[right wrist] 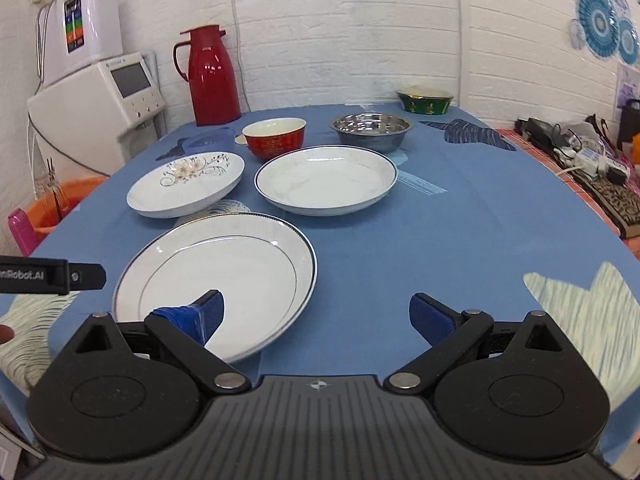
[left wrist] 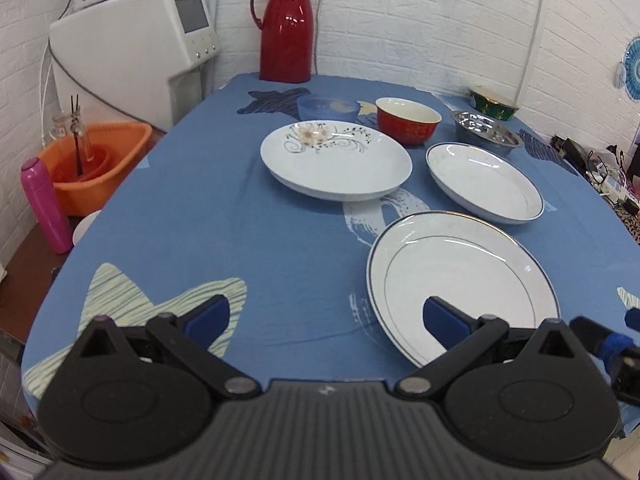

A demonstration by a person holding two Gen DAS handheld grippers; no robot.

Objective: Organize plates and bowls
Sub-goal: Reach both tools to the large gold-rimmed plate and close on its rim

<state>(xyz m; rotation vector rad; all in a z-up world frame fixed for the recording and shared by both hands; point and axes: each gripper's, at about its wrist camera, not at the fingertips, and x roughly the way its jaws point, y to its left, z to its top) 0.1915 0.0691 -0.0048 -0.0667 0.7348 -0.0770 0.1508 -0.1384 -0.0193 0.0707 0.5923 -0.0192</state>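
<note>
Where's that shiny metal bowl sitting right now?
The shiny round steel bowl stands toward the far right of the blue tablecloth, right of the red bowl and just behind the deep white blue-rimmed dish.

We noted a matt blue cloth [right wrist: 460, 220] over the table, smooth with printed patches. The three white plates, rimmed plate [right wrist: 224, 276], deep plate [right wrist: 326, 180] and floral plate [right wrist: 186, 188], looked glazed ceramic, glossy. The red bowl [right wrist: 275, 136] was likewise glossy; the steel bowl [right wrist: 371, 130] was polished metal, mirror-bright. The red jug [right wrist: 212, 76] showed shiny plastic or lacquer. Gripper bodies appeared matt black plastic, ribbed; finger pads [right wrist: 430, 318] matt blue.
</note>
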